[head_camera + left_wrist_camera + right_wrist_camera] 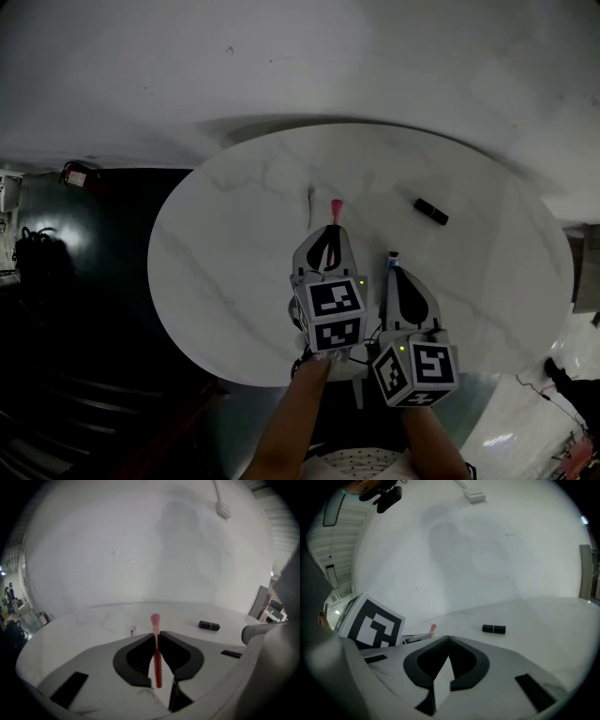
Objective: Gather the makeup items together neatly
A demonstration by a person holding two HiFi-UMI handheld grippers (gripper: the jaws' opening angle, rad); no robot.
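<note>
A pink makeup brush (157, 660) with a rounded pink head (336, 207) is clamped between the pads of my left gripper (155, 637). Its head sticks out past the fingertips, above the middle of the white marble table (234, 234). My left gripper (333, 229) hangs over the table's near half. A black lipstick tube (431, 211) lies on the table to the far right, also visible from both grippers (208, 626) (493, 629). My right gripper (449, 639) is shut, with nothing visible between its jaws. It sits just right of the left one (393, 267), where a small bluish bit shows at its tip.
A thin small object (311, 197) lies on the table just left of the brush head. The oval table ends close in front of the person and stands against a pale wall (300, 56). Dark floor with a red item (80, 175) lies to the left.
</note>
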